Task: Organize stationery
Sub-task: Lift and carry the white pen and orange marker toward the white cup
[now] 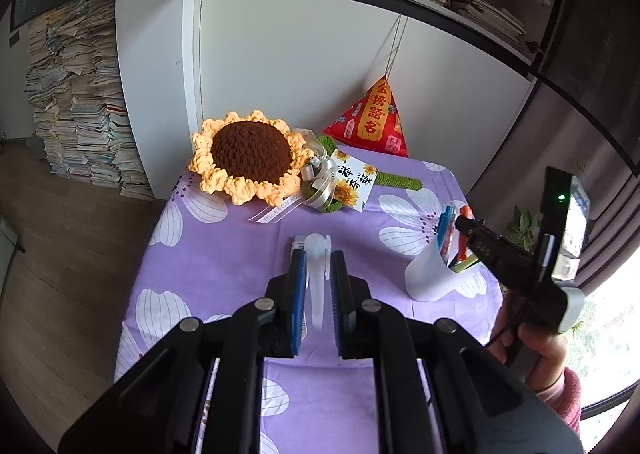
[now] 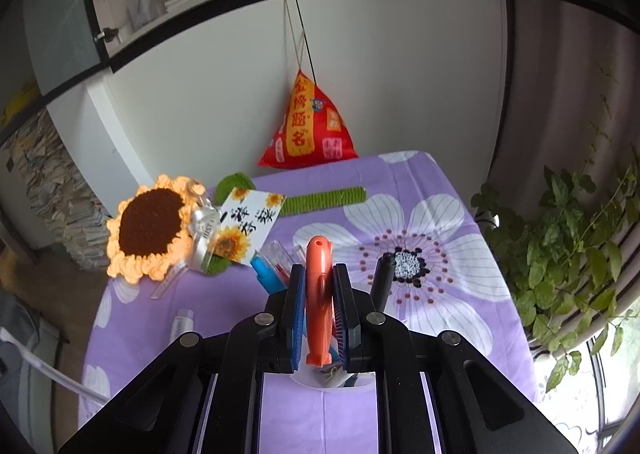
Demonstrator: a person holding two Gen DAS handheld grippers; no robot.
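The table with its purple flowered cloth (image 1: 224, 254) lies under both my tools. At its far end, beyond my fingers, lie the crocheted sunflower (image 1: 250, 156) and the red triangular pouch (image 1: 374, 120) that leans on the white cabinet.

To the right of my left gripper (image 1: 318, 254) stands the white pen holder (image 1: 434, 274), tilted, with some pens inside. My right gripper (image 2: 319, 274) is just above this holder; in its own camera the white rim shows only below the fingers, so I cannot tell surely how deep its tip reaches.

My left gripper is pressed together on a translucent white pen (image 1: 317, 282). The pen stands between the two blue pads and sticks out a little past the fingertips, above the cloth.

My right gripper pinches an orange pen (image 2: 319, 294), which runs along the fingers and comes out beyond their tips. Just left of these fingers is a blue pen (image 2: 266, 274), and just right of them a black pen (image 2: 384, 278), both in the holder.
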